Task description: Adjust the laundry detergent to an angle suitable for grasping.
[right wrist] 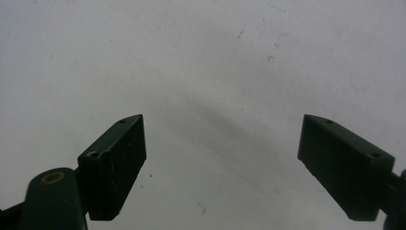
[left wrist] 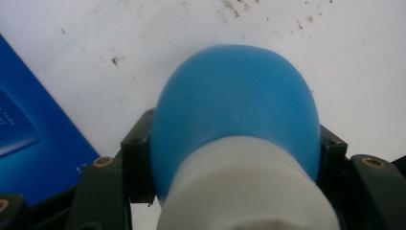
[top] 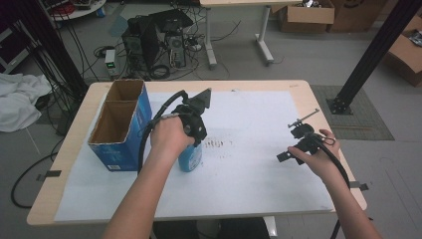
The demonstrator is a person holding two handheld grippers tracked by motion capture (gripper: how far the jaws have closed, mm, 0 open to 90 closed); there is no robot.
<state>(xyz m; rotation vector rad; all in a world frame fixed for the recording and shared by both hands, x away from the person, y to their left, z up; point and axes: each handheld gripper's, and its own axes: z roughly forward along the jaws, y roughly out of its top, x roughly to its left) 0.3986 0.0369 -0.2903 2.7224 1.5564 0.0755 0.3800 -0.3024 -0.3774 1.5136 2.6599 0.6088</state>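
A blue bottle (top: 190, 157) with a white neck is being gripped by the left gripper (top: 191, 130), its jaws closed against the bottle's sides — in the left gripper view the blue body (left wrist: 234, 110) is seen bulging between them. The bottle is being held upright on the white paper (top: 239, 169) covering the counter (top: 303, 87), just beside the open blue box (top: 121, 124). Its long axis is judged vertical, neck pointing up towards the gripper. If the box is the goal, the bottle is best lifted straight, kept plumb, and cleared over the box wall before being lowered. The right gripper (top: 297, 145) is being held open, nothing between its jaws, well apart at the counter's right.
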